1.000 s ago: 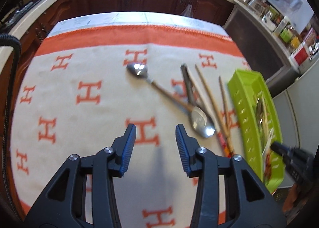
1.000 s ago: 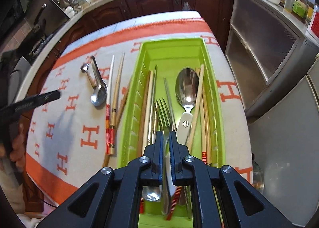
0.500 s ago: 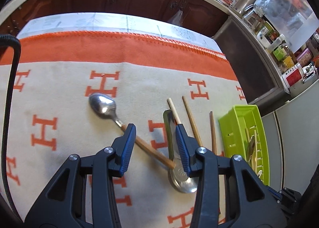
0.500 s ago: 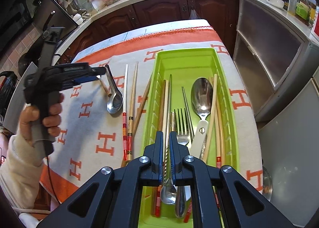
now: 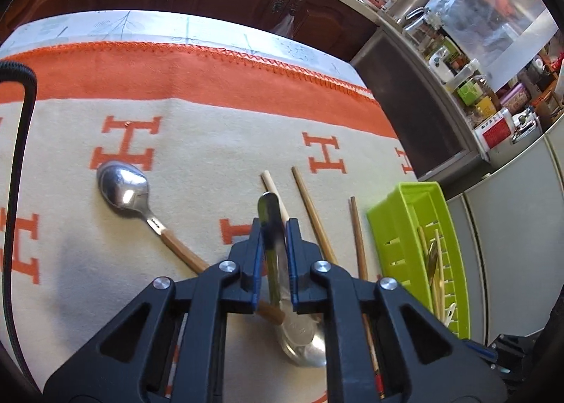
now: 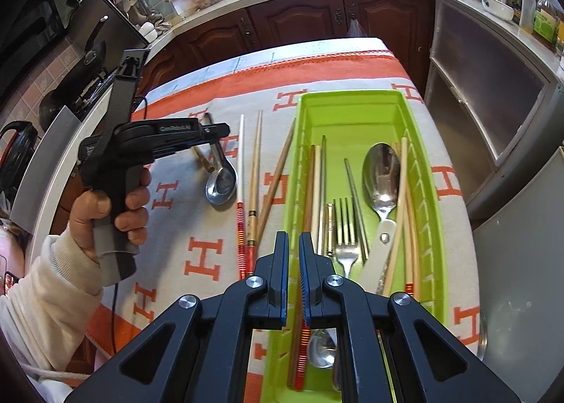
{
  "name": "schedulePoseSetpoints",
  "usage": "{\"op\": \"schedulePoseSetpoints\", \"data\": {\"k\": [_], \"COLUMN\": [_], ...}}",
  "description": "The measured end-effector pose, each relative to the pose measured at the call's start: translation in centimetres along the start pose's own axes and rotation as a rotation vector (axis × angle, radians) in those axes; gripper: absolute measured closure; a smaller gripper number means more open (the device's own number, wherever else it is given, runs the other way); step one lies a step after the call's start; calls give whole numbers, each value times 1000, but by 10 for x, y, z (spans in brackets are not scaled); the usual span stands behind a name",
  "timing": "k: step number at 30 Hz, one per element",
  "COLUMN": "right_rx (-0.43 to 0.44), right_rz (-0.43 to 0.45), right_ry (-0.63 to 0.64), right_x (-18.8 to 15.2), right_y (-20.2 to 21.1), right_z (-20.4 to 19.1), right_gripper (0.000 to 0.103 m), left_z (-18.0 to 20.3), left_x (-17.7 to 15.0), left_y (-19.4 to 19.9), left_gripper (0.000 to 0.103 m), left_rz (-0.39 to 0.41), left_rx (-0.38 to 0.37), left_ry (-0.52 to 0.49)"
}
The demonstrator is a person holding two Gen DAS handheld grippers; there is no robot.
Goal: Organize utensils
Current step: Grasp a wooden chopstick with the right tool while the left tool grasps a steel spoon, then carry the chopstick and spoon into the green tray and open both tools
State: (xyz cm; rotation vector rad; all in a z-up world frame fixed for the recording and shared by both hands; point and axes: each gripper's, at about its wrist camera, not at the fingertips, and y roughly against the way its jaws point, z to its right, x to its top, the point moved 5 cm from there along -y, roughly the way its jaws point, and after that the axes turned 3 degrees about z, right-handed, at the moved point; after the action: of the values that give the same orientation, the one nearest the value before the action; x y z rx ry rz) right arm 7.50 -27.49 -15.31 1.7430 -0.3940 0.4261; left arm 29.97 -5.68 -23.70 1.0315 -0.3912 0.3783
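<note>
My left gripper [image 5: 274, 226] is closing its jaws on the thin handle of an all-steel spoon [image 5: 267, 203], which sits between the pads; its bowl lies under the gripper. The right wrist view shows the same left gripper [image 6: 225, 129] low over that steel spoon [image 6: 222, 181]. A wooden-handled spoon [image 5: 121, 188] lies to the left, its handle end under the steel spoon. Three chopsticks [image 6: 255, 170] lie beside the green tray [image 6: 352, 103]. Inside the tray are a spoon [image 6: 382, 170], a fork [image 6: 345, 223] and several chopsticks. My right gripper [image 6: 293, 240] hangs shut and empty over the tray's near left wall.
A cream cloth with orange H marks [image 5: 211, 142] covers the table. A person's hand [image 6: 105, 205] in a white sleeve holds the left gripper. A black cable [image 5: 21, 121] runs down the left. Dark cabinets and crowded counters surround the table.
My left gripper has moved forward and down to the spoons, and its jaws have come together around the steel spoon's handle. The right gripper has stayed shut over the tray.
</note>
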Motion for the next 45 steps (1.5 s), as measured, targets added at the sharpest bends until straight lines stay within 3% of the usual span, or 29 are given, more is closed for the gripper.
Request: {"op": "schedulePoseSetpoints", "data": {"k": [3, 9, 17, 28, 37, 41, 45], "right_rx": [13, 52, 91, -8, -89, -100, -61], "right_rz": [-5, -22, -72, -165, -232, -208, -156], "right_ry": [14, 36, 11, 77, 120, 117, 73], "right_x": [2, 10, 28, 59, 62, 62, 60], "right_y": [-3, -14, -45, -110, -151, -149, -121], "right_z": [-7, -22, -38, -57, -60, -62, -58], "right_gripper": [97, 97, 97, 97, 97, 97, 97], "left_z": [2, 5, 13, 14, 0, 0, 12], "left_x": [-4, -20, -41, -54, -61, -63, -64], "left_y": [-2, 15, 75, 155, 177, 179, 181], "left_gripper": [102, 102, 102, 102, 102, 102, 102], "left_rz": [-15, -43, -33, 42, 47, 36, 28], "left_rx": [-27, -43, -77, -119, -127, -133, -142], "left_ry": [8, -39, -85, -100, -77, -70, -100]}}
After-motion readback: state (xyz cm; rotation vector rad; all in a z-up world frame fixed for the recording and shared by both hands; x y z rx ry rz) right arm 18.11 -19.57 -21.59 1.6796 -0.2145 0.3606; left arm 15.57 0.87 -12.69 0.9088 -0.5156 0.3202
